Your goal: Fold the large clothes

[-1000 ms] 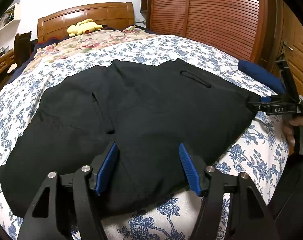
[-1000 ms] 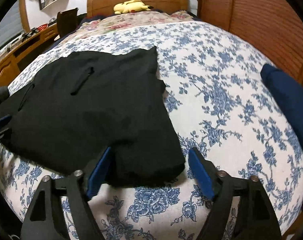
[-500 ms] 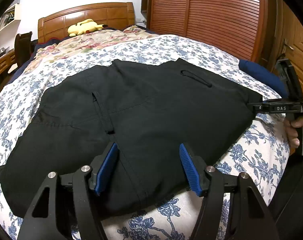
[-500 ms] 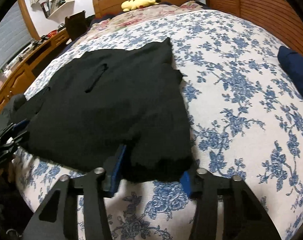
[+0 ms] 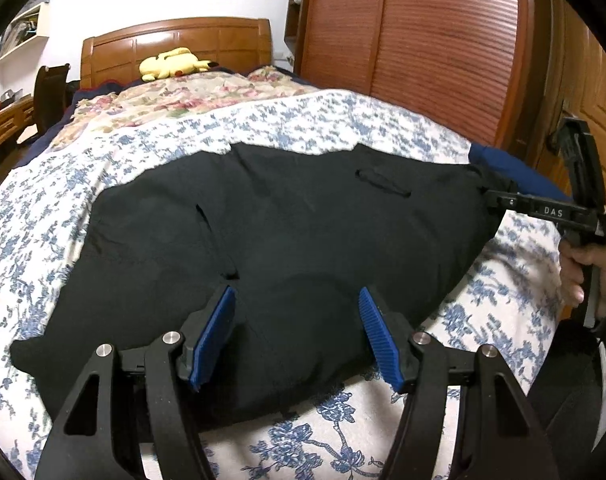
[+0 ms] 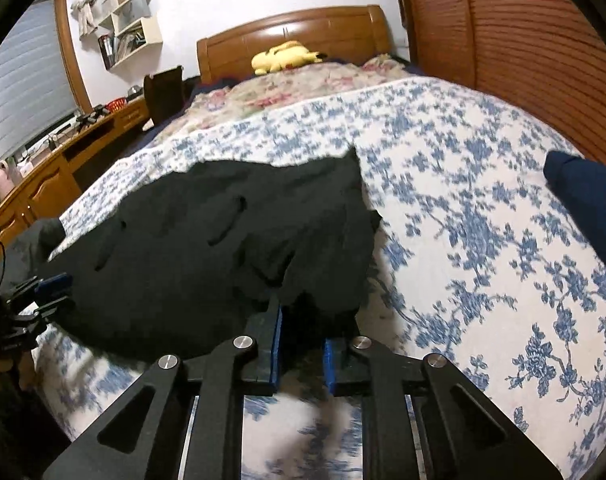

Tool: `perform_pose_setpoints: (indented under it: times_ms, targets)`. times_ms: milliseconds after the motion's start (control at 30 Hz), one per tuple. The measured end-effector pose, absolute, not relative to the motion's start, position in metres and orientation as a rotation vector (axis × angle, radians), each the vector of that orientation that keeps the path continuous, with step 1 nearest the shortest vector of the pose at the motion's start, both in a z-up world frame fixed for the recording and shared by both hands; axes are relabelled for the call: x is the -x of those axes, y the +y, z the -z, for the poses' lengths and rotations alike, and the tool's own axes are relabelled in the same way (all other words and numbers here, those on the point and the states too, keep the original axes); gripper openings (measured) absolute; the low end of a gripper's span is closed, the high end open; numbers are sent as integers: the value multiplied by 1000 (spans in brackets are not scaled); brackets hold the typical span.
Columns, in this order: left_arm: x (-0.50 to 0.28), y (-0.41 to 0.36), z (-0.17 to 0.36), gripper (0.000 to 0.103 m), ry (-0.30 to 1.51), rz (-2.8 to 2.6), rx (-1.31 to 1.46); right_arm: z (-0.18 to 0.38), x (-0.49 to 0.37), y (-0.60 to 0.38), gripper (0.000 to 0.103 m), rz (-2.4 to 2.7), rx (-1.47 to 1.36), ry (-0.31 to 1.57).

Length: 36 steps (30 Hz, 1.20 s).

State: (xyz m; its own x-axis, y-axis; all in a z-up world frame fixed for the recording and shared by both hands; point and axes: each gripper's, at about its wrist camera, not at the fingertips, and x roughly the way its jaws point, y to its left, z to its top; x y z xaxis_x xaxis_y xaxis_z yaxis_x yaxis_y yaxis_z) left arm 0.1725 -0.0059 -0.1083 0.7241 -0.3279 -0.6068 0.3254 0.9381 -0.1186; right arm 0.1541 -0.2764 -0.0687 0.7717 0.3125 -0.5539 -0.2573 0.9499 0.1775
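Observation:
A large black garment [image 5: 287, 240] lies spread on the bed with the blue-flowered cover [image 5: 63, 200]. My left gripper [image 5: 297, 336] is open, its blue pads over the garment's near edge with cloth between them. My right gripper [image 6: 301, 344] is shut on the garment's near right corner [image 6: 315, 308] and lifts it off the bed. In the left wrist view the right gripper [image 5: 499, 198] shows at the right, pinching that corner. In the right wrist view the garment [image 6: 223, 256] bunches toward the pads, and the left gripper [image 6: 51, 292] shows at its left edge.
A dark blue cloth [image 6: 591, 208] lies on the bed's right side. A yellow plush toy [image 5: 171, 64] sits by the wooden headboard [image 5: 175, 44]. A wooden wardrobe [image 5: 423, 40] stands right of the bed, a wooden desk [image 6: 55, 160] on its left.
My right gripper closed from open onto the garment's right corner and raised it, bunching the cloth. My left gripper stayed open over the near edge.

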Motion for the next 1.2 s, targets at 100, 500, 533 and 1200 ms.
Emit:
perform_pose_setpoints:
  times_ms: [100, 500, 533, 1200]
  targets:
    - [-167, 5, 101, 66, 648, 356, 25, 50, -150, -266, 15, -327, -81, 580]
    - [-140, 62, 92, 66, 602, 286, 80, -3, -131, -187, 15, -476, 69, 483]
    - [-138, 67, 93, 66, 600, 277, 86, -3, -132, -180, 15, -491, 78, 479]
    - [-113, 141, 96, 66, 557, 158, 179, 32, -170, -36, 18, -786, 210, 602]
